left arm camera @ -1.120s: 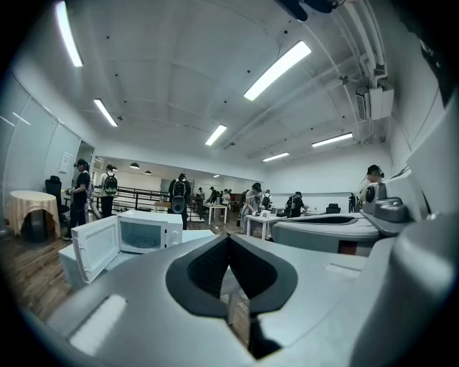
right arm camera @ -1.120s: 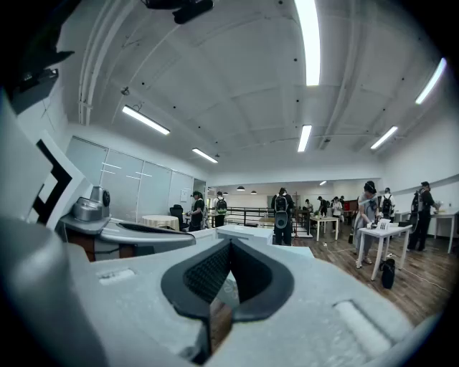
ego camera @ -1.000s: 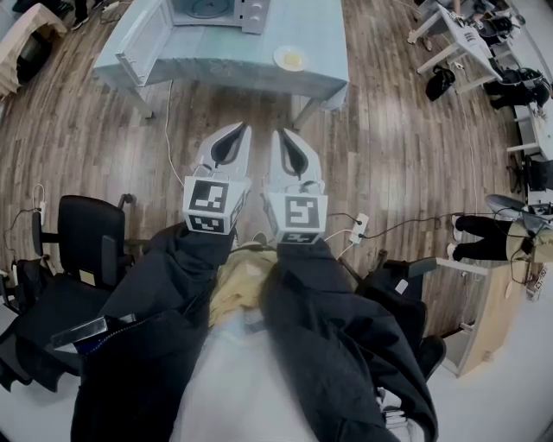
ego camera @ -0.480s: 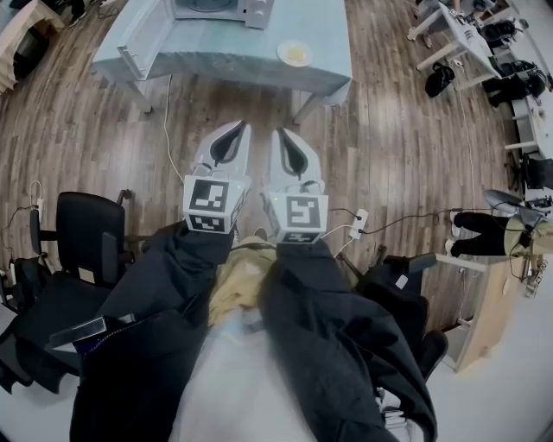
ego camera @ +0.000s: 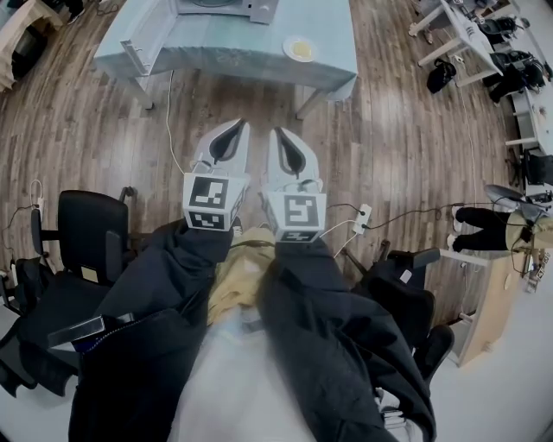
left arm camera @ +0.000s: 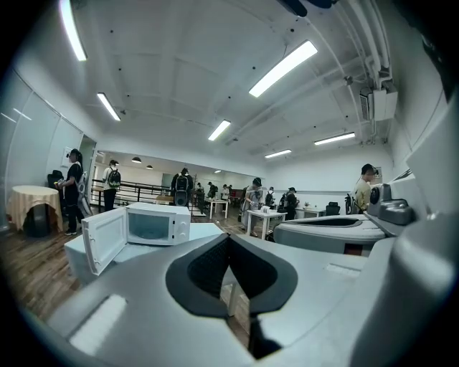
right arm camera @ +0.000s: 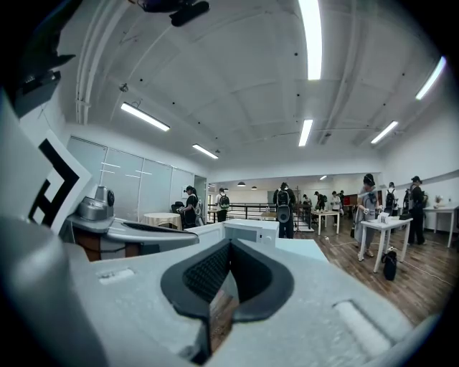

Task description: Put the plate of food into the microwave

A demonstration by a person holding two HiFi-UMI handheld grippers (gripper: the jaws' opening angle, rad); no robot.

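The plate of food (ego camera: 300,49) sits near the front right of a table with a light blue cloth (ego camera: 226,57), at the top of the head view. The white microwave (ego camera: 226,7) stands behind it, its door (ego camera: 136,53) swung open to the left. My left gripper (ego camera: 237,129) and right gripper (ego camera: 282,135) hang side by side over the wooden floor, well short of the table, both shut and empty. The left gripper view shows the microwave (left arm camera: 152,223) with its open door (left arm camera: 104,239) beyond the shut left gripper (left arm camera: 229,239). The right gripper (right arm camera: 229,244) points at the microwave (right arm camera: 251,231).
Black office chairs stand at my left (ego camera: 86,235) and right (ego camera: 404,292). A power strip (ego camera: 361,219) and cables lie on the floor ahead to the right. Desks (ego camera: 458,30) and a seated person (ego camera: 484,229) are at the right. Several people stand far off (left arm camera: 181,185).
The table and plate have slid slightly up and right in the head view, and the microwave is cut more by the top edge. Both grippers keep their place and stay shut.
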